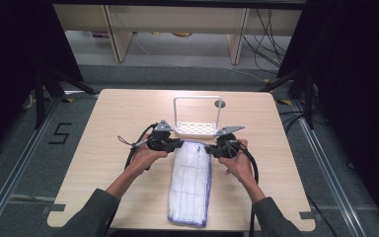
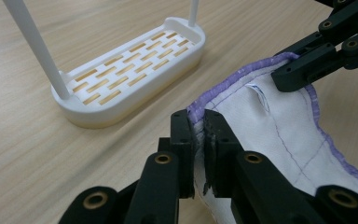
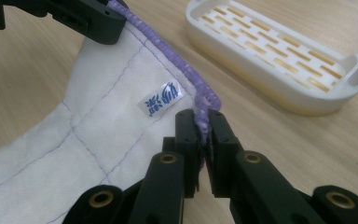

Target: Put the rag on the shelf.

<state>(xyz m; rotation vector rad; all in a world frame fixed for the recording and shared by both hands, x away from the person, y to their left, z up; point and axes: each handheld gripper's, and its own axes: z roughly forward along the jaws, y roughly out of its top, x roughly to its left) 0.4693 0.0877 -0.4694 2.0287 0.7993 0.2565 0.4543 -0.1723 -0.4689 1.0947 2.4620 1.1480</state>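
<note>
Pinching the far corners of the cloth (image 1: 191,178), both claws are closed tight on its purple-stitched hem: the left claw (image 1: 179,143) on the corner at centre-left of the high view, the right claw (image 1: 208,149) on the corner just to its right. In the left gripper view the left claw's pads clamp the hem at lower centre, and the right gripper view shows the same grip beside a small blue-printed label (image 3: 163,99). The cloth's long axis runs from the claws down toward the bottom edge of the high view, its lower end flat on the table (image 1: 108,148). A white rack (image 1: 196,127) stands just above the held edge, about equally near both claws, so any lift likely carries the cloth toward it.
</note>
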